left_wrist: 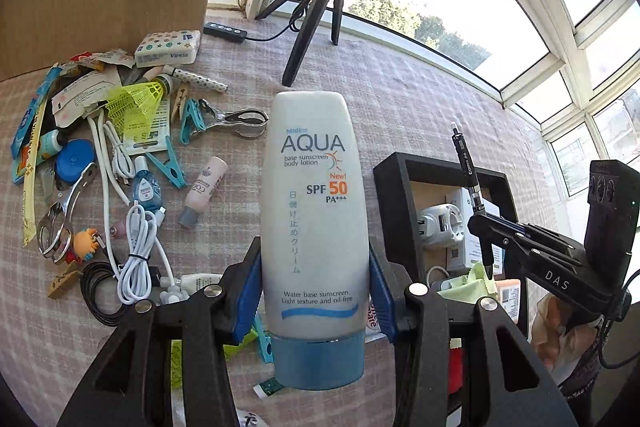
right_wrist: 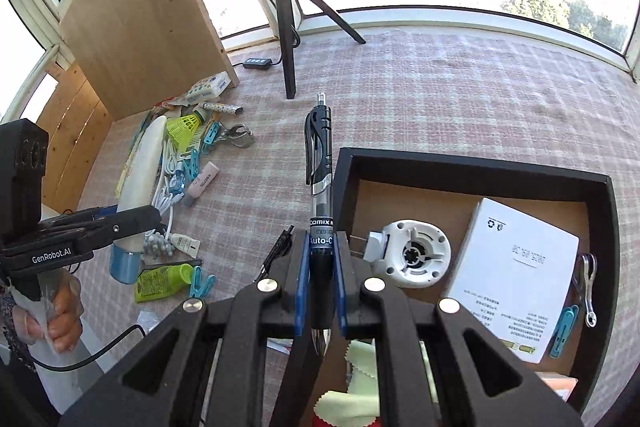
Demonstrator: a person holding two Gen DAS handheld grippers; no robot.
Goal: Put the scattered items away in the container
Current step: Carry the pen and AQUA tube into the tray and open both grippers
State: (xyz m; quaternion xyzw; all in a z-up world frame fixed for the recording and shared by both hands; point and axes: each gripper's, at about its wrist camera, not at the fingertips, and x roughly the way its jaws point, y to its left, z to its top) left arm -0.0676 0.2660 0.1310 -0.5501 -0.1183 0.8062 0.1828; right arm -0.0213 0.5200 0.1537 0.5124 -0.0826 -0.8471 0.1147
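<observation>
The left tool [left_wrist: 316,291] pinched one sunscreen bottle [left_wrist: 314,211] low on its body, just above the blue cap, with the cap toward the camera. I judged this grip sensible, because the blue pads pressed the two narrow sides of the bottle, where it could not slide out easily. The right tool [right_wrist: 320,279] was pressed almost together on one black gel pen [right_wrist: 320,183], which it held at the rubber grip part, the clip end pointing away. A thin thing like this needs the pads nearly closed, so the narrow gap was natural.

Both things were lifted clear of the counter [right_wrist: 440,99]. The pen was just left of the black container [right_wrist: 472,163], close to its left wall, and the bottle was further left of the container, between it and the pile. In my judgement both were being carried to the container.

Inside the container I counted one white plug adapter [right_wrist: 412,255], one white box [right_wrist: 516,275], one small metal tool [right_wrist: 588,279], one blue clothes peg [right_wrist: 564,327] and a pale green cloth [right_wrist: 360,379] at the near side.

Well left of the container the pile stayed on the counter: one yellow shuttlecock [left_wrist: 136,99], one pink tube [left_wrist: 202,191], at least two white cables [left_wrist: 140,259], two metal clips [left_wrist: 236,121], and several blue pegs whose exact number I could not tell.
</observation>
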